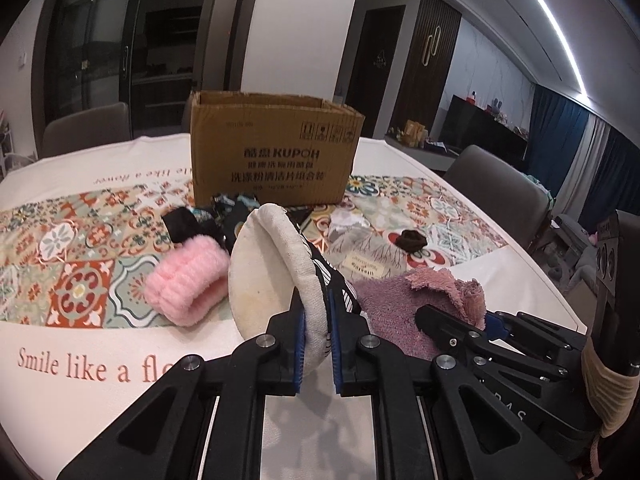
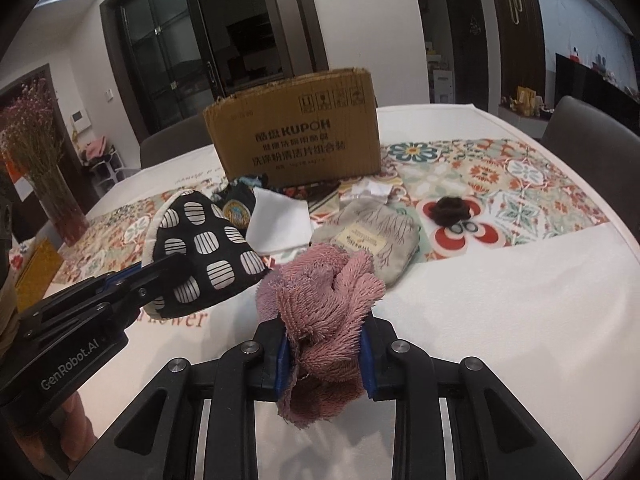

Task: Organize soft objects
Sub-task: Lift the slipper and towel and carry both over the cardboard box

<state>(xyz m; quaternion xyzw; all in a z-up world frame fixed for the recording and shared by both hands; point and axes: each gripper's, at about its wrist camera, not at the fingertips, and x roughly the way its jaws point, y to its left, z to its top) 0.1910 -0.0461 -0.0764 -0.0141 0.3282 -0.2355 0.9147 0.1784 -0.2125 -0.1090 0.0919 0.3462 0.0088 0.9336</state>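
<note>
My left gripper [image 1: 316,316] is shut on a round pot holder [image 1: 264,280], cream on one side and black with white striped ovals on the other [image 2: 204,248], held above the table. My right gripper [image 2: 324,344] is shut on a fluffy pink-purple cloth [image 2: 324,304], which also shows in the left wrist view [image 1: 400,304]. An open cardboard box [image 1: 276,148] stands behind them, also seen in the right wrist view [image 2: 300,140]. A pink fuzzy band [image 1: 184,284] lies left of the pot holder.
On the patterned tablecloth [image 1: 72,280] lie a grey drawstring pouch [image 2: 368,232], a brown scrunchie [image 2: 448,210], a white cloth [image 2: 276,220] and dark patterned fabric [image 1: 224,212]. A vase of dried flowers [image 2: 48,184] stands at the left. Chairs [image 1: 500,188] surround the table.
</note>
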